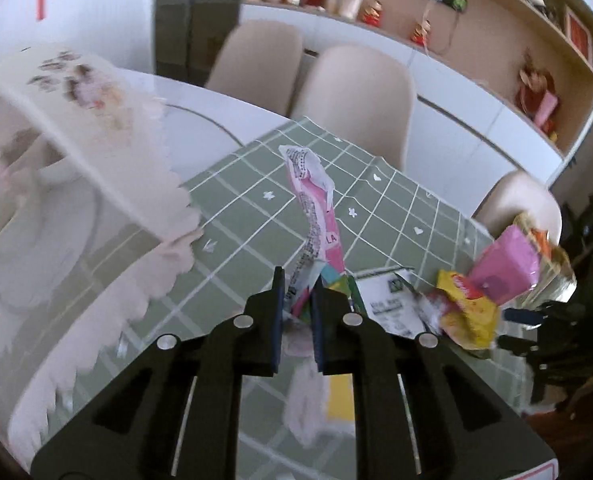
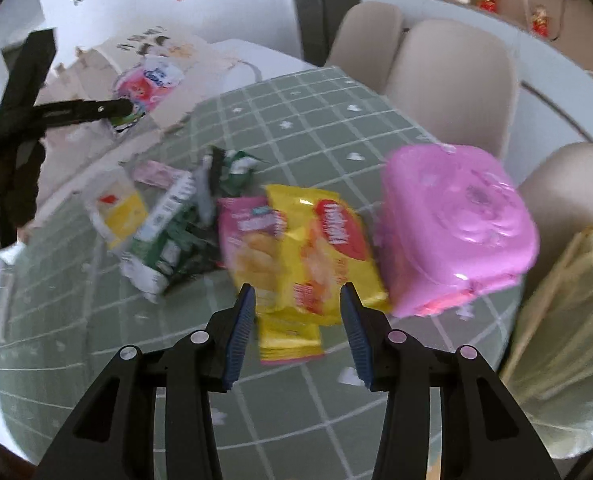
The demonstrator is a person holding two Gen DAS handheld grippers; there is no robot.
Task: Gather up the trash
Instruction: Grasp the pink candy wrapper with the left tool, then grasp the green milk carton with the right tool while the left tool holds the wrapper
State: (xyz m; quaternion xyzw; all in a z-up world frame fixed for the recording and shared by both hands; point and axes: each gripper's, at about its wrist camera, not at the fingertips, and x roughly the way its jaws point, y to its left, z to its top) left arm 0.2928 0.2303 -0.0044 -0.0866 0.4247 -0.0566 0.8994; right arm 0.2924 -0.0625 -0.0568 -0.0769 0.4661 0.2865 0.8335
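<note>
My left gripper is shut on a crumpled pink and white wrapper, which sticks up from between the pads above the green checked tablecloth. A white printed paper bag with a scalloped rim gapes close on the left. In the right wrist view my right gripper stands open just above a yellow snack packet, with nothing between its fingers. A pink packet, a green and white wrapper and a yellow and white sachet lie to the left of it.
A pink plastic box sits right of the yellow packet, and a shiny gold bag lies at the far right. Beige chairs stand behind the table. A receipt-like paper lies near my left fingers.
</note>
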